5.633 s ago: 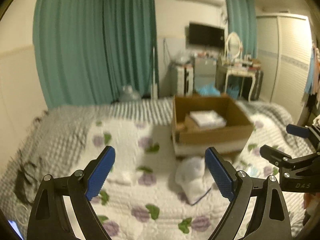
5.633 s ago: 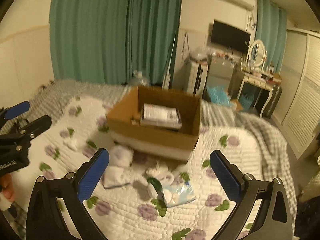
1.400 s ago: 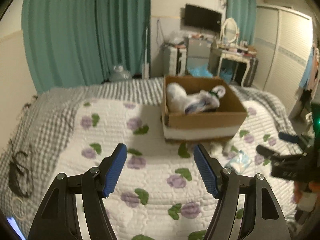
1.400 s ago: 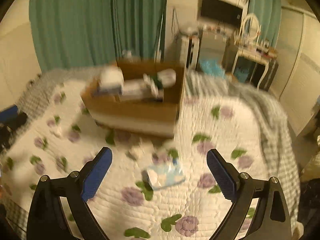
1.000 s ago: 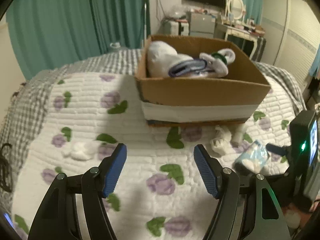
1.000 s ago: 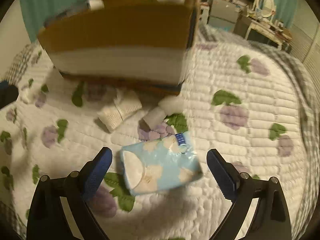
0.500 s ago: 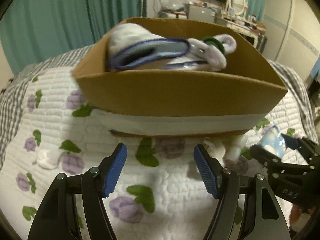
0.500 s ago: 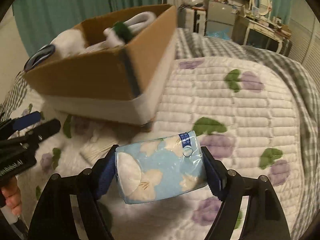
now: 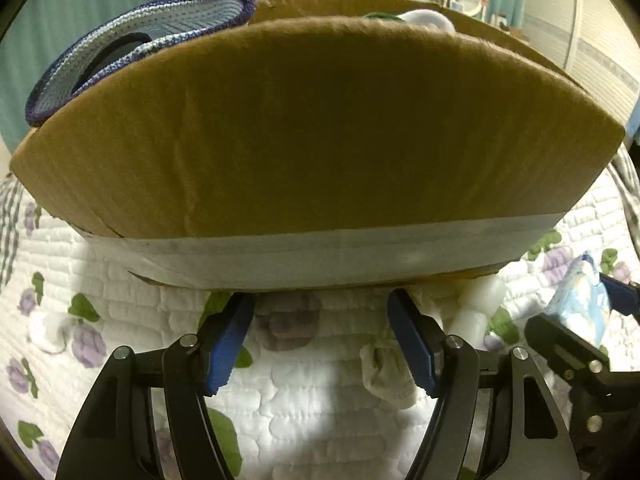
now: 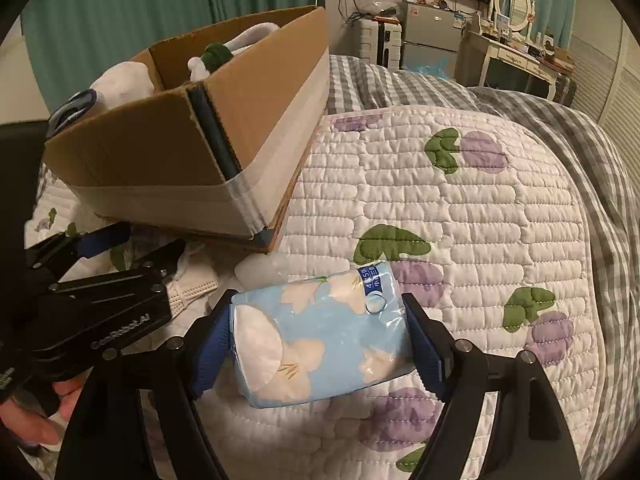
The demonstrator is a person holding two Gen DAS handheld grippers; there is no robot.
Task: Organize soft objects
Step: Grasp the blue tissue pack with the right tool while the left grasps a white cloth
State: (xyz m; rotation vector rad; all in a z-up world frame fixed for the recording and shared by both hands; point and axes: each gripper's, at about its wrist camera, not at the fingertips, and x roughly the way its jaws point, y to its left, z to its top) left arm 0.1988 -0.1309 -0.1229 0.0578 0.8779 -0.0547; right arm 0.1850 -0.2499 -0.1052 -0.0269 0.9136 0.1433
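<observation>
My right gripper [image 10: 318, 344] is shut on a light blue flowered tissue pack [image 10: 332, 320], held just above the quilt to the right of the cardboard box [image 10: 180, 168]. The pack [image 9: 580, 304] also shows at the right edge of the left wrist view. My left gripper [image 9: 320, 336] stands open low over the quilt, its fingertips close to the box's front wall [image 9: 320, 140], with nothing between them. A crumpled white sock [image 9: 386, 372] and a white roll [image 9: 476, 308] lie by its right finger. The box holds a blue-rimmed woven piece [image 9: 140, 36] and white soft things.
A small white wad [image 9: 50, 328] lies on the flowered quilt [image 10: 460, 208] at the left. A grey checked blanket [image 10: 520, 104] covers the bed beyond. A hand [image 10: 28, 420] holds the left gripper [image 10: 132, 248]. Furniture stands at the back right, teal curtains behind the box.
My right gripper has shut on the tissue pack and lifted it off the quilt. My left gripper has moved forward and down, so the box's front wall now fills its view.
</observation>
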